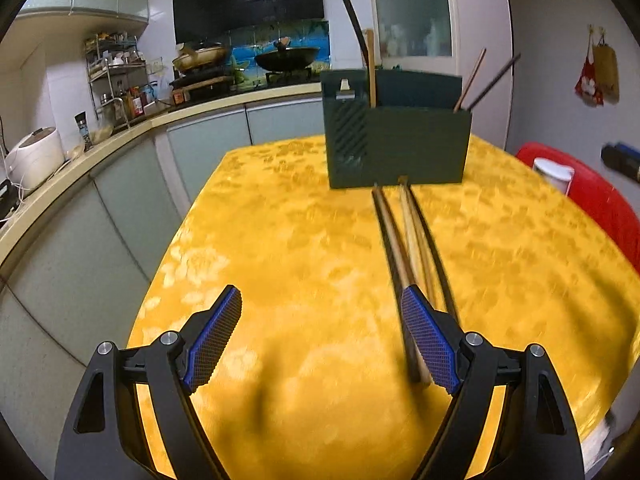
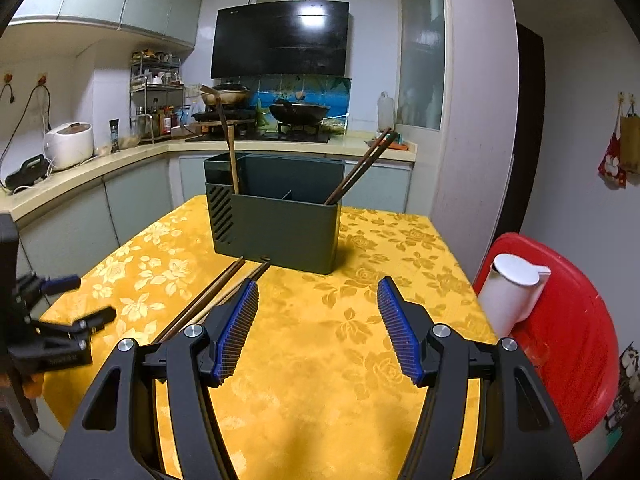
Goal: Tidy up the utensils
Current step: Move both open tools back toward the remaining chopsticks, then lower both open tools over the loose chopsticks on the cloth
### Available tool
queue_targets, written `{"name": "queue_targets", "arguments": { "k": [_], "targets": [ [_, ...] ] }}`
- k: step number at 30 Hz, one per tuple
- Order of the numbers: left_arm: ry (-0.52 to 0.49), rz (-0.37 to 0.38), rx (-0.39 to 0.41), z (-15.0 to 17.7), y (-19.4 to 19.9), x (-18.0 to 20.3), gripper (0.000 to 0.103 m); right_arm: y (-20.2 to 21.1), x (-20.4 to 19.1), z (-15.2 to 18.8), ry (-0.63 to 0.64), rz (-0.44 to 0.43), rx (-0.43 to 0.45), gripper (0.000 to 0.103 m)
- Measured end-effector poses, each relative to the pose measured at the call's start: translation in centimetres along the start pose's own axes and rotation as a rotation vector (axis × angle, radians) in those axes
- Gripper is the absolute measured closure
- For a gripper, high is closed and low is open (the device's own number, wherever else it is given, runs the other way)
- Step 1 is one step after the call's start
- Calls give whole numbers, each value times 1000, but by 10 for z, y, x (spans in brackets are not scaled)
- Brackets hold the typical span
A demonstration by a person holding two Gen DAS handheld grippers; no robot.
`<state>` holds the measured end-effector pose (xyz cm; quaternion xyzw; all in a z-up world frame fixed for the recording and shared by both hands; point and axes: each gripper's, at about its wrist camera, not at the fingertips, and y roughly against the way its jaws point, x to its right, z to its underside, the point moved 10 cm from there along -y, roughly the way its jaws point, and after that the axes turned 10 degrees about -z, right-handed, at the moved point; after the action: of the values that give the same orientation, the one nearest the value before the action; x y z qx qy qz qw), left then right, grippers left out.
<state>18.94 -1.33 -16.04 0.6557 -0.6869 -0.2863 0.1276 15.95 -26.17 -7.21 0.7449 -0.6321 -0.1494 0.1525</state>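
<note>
A dark green utensil holder (image 1: 396,146) (image 2: 276,228) stands on the yellow tablecloth (image 1: 300,260) (image 2: 328,340). It holds a wooden utensil (image 2: 232,160) on its left side and chopsticks (image 2: 360,168) on its right. Several loose chopsticks (image 1: 404,248) (image 2: 208,300) lie on the cloth in front of the holder. My left gripper (image 1: 320,332) is open and empty, its right finger (image 1: 428,340) over the chopsticks' near ends. My right gripper (image 2: 316,328) is open and empty, with the loose chopsticks beside its left finger (image 2: 234,332). The left gripper also shows in the right wrist view (image 2: 60,332).
A red stool (image 2: 560,332) with a white jug (image 2: 512,292) stands right of the table. A kitchen counter (image 1: 80,160) with a rice cooker (image 2: 70,144), spice rack and stove with woks runs along the left and back.
</note>
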Motion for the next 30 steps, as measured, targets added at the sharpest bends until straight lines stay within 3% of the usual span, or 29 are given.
{"name": "queue_targets", "arguments": {
  "k": [12, 19, 30],
  "targets": [
    [-110, -30, -33, 34, -6, 23, 24, 2, -4, 7, -17, -18, 1, 43],
    [-120, 5, -49, 41, -7, 32, 24, 0, -3, 16, -33, -18, -13, 43],
    [-96, -6, -77, 43, -12, 28, 25, -5, -11, 27, -25, -31, -40, 43]
  ]
}}
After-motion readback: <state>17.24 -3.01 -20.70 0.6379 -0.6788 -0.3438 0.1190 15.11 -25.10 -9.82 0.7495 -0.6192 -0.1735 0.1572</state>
